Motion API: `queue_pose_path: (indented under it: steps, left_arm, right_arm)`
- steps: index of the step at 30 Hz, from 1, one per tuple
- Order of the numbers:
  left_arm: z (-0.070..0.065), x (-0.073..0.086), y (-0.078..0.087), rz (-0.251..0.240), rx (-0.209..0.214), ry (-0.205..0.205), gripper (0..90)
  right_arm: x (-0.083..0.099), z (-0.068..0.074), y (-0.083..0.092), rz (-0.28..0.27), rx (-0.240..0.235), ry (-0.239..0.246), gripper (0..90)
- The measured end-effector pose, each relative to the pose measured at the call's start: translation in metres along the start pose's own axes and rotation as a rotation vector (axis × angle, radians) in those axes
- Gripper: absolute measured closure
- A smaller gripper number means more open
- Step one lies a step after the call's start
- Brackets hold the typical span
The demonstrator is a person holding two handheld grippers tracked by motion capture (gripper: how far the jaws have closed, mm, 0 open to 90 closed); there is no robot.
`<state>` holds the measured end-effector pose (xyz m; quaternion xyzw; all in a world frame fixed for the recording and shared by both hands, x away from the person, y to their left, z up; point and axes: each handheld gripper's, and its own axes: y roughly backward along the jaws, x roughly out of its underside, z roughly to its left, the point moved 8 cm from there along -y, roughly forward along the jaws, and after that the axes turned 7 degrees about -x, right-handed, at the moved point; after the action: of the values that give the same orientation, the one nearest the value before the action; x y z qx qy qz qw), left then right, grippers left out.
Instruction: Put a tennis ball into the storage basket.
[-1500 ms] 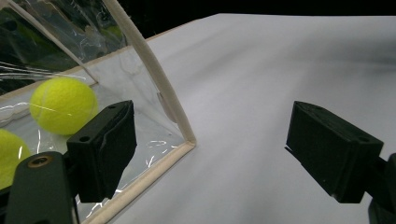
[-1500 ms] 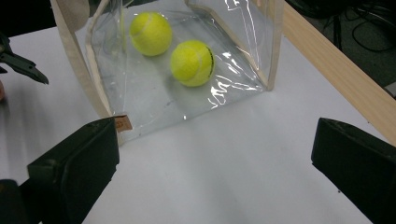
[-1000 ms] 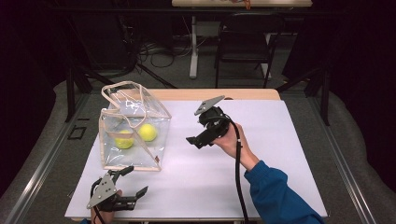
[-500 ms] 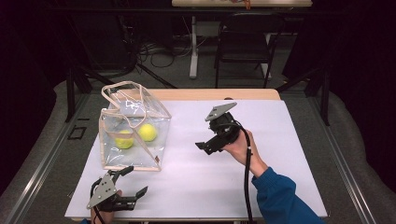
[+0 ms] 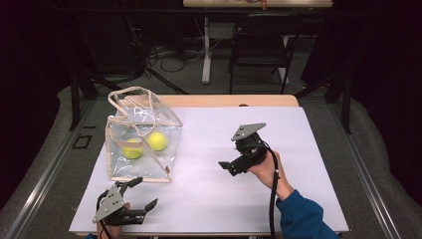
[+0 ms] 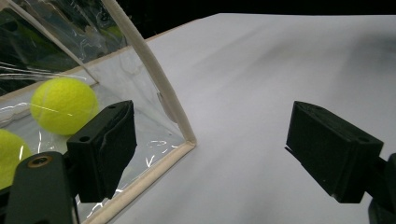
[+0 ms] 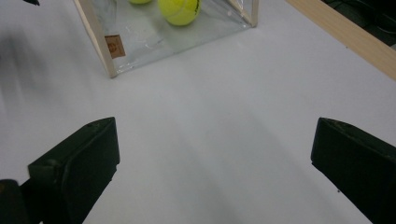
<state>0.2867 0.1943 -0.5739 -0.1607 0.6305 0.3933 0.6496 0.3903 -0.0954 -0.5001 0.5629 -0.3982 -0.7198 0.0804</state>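
A clear plastic bag point(image 5: 142, 142) with cream trim and handles stands upright at the left centre of the high view, on the white counter point(image 5: 209, 199). Inside it lie two yellow tennis balls point(image 5: 158, 141), just beside each other on the bag's floor. In the left gripper view one ball point(image 6: 64, 105) sits at the left of the frame behind the transparent wall, and the bag's trimmed corner point(image 6: 187, 140) reaches the frame's centre. In the right gripper view the bag point(image 7: 140, 37) occupies the upper left, with a small brown label on its near trim.

The left gripper point(image 5: 139, 194) rests low at the lower left of the high view, just beside the bag's near corner. Its fingers point(image 6: 105, 144) are spread wide and released, with nothing between them.

The right gripper point(image 5: 231, 167) is held above the counter at centre right of the high view, well apart from the bag. Its fingers point(image 7: 79, 163) are likewise spread and released, with bare counter between them.
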Motion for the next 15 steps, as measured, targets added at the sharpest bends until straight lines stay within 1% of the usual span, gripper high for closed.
queue_pose_path:
  steps: [4,10,15]
  left_arm:
    - [0.000,0.000,0.000,-0.002,-0.005,0.001,15.9]
    - [-0.001,0.000,0.000,-0.001,-0.001,-0.004,15.9]
    - [0.000,0.000,0.000,-0.001,-0.007,-0.004,15.9]
  right_arm:
    - [0.012,0.003,0.002,0.004,-0.001,-0.005,0.5]
    - [0.029,0.005,0.006,0.019,0.011,0.000,0.4]
    - [0.041,0.005,0.012,0.026,0.024,-0.008,0.3]
